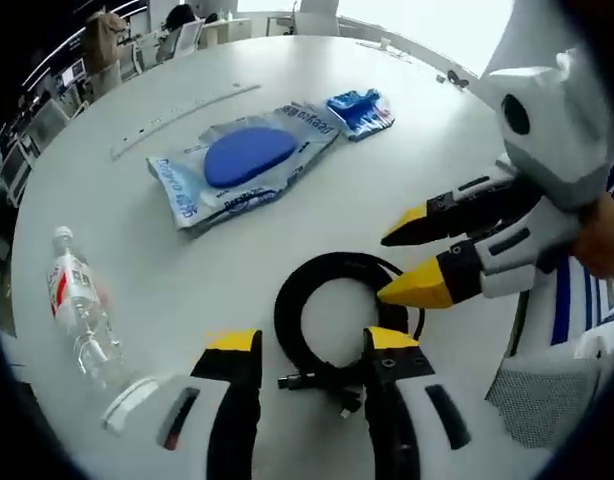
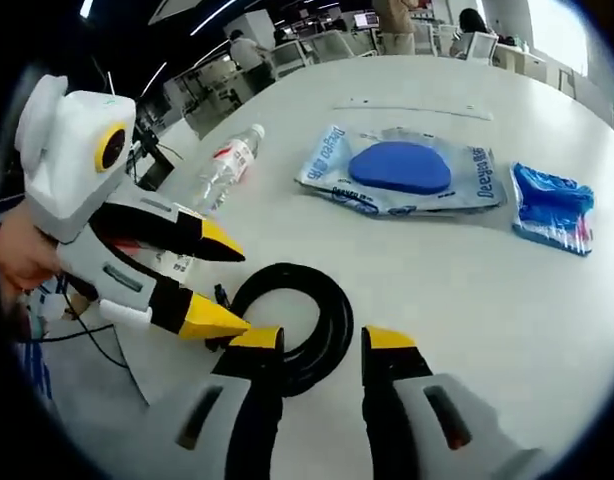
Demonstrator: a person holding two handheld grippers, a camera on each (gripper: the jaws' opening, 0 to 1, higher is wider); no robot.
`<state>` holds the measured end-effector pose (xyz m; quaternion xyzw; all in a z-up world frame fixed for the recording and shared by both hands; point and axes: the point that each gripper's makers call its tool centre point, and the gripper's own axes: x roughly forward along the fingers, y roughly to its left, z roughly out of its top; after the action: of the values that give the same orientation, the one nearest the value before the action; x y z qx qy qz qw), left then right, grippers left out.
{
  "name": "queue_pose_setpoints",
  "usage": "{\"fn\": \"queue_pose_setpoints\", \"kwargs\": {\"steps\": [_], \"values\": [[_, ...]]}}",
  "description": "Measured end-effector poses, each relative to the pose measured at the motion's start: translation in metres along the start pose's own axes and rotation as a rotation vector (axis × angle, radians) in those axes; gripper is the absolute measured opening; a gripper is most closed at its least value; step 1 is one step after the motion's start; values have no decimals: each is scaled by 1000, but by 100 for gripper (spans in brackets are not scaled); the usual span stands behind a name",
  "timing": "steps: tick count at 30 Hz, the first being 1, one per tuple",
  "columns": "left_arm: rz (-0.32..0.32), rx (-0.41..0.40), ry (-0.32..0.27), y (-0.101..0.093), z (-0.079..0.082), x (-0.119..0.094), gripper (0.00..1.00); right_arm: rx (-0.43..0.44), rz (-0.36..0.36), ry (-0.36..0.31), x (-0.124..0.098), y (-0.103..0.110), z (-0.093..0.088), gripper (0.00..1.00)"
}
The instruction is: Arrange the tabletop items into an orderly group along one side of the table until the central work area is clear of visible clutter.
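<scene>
Nearest to me, the left gripper [image 1: 312, 345] stands with its jaws spread apart and nothing between them, the tips just short of the coiled black cable [image 1: 337, 320] lying flat on the white table [image 1: 287, 240]. The right gripper [image 2: 322, 340] is likewise spread wide and empty, its tips at the coil's near rim [image 2: 292, 320]; in the left gripper view I see it entering from the right, jaws parted over the coil's edge. The cable forms a tight round ring with its plug ends bunched on one side. Bare tabletop surrounds the coil on all sides. A clear water bottle [image 1: 82, 305] lies on its side close to the table edge, its cap end toward the far side of the table. Beyond the coil, a flat plastic bag holding a blue oval pad [image 1: 247, 160] lies in the middle, with a small blue packet [image 1: 359, 110] just beside one end. Farther off, a long clear ruler [image 1: 182, 118] lies apart from the bag. Office chairs [image 1: 187, 35] stand beyond the far edge.
</scene>
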<state>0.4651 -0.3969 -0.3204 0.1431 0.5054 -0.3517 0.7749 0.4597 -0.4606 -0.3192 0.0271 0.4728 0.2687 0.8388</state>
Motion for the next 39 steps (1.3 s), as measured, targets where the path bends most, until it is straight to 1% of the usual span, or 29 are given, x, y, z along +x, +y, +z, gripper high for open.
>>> {"fn": "queue_pose_setpoints", "kwargs": {"steps": [3, 5, 6, 7, 9, 11, 13, 14, 15, 17, 18, 19, 20, 24, 27, 30, 31, 32, 33, 35, 39], "values": [[-5, -16, -8, -1, 2, 4, 37, 7, 0, 7, 3, 0, -2, 25], [0, -6, 9, 0, -1, 7, 33, 12, -1, 10, 6, 0, -2, 24], [19, 9, 34, 3, -5, 9, 31, 11, -4, 14, 7, 0, -3, 23], [14, 6, 26, 2, -5, 10, 31, 11, -6, 19, 8, 0, -4, 23], [3, -25, 17, 0, -4, 12, 31, 13, -7, 20, 10, 0, -5, 21], [4, -20, 28, -2, -7, 16, 31, 8, -9, 28, 12, 0, -7, 20], [20, -11, 30, 0, -8, 16, 27, 3, -17, 25, 12, -1, -7, 17], [22, -4, 23, 1, -6, 16, 26, 1, -22, 27, 12, -2, -7, 15], [25, -23, 27, 3, -6, 17, 25, -1, -26, 27, 12, -3, -7, 13], [55, -6, 26, 10, -6, 17, 18, 1, -32, 26, 12, -5, -7, 11], [81, 5, 26, 14, -6, 16, 14, 7, -32, 27, 12, -5, -6, 11], [86, 7, 27, 15, -6, 17, 12, 6, -34, 28, 12, -5, -6, 11], [72, 8, 29, 13, -7, 17, 12, -4, -36, 28, 12, -5, -6, 10], [86, 41, 32, 12, -7, 18, 11, -9, -44, 29, 13, -4, -6, 8], [87, 26, 31, 12, -7, 18, 8, 3, -42, 18, 12, -5, -3, 3], [85, 16, 31, 13, -7, 17, 6, 13, -36, 17, 13, -5, -2, 1], [78, 0, 32, 13, -7, 17, 6, 17, -36, 15, 12, -5, -2, 1], [74, -9, 31, 13, -6, 17, 5, 29, -34, 12, 11, -5, -1, 0], [67, -10, 32, 12, -6, 17, 5, 78, -19, -4, 10, -1, 2, 0], [65, -15, 36, 11, -6, 16, 4, 44, -35, -10, 6, -7, 6, 0], [48, -35, 22, 6, -4, 16, 4, 62, -26, -14, 0, -9, 9, 0]]}}
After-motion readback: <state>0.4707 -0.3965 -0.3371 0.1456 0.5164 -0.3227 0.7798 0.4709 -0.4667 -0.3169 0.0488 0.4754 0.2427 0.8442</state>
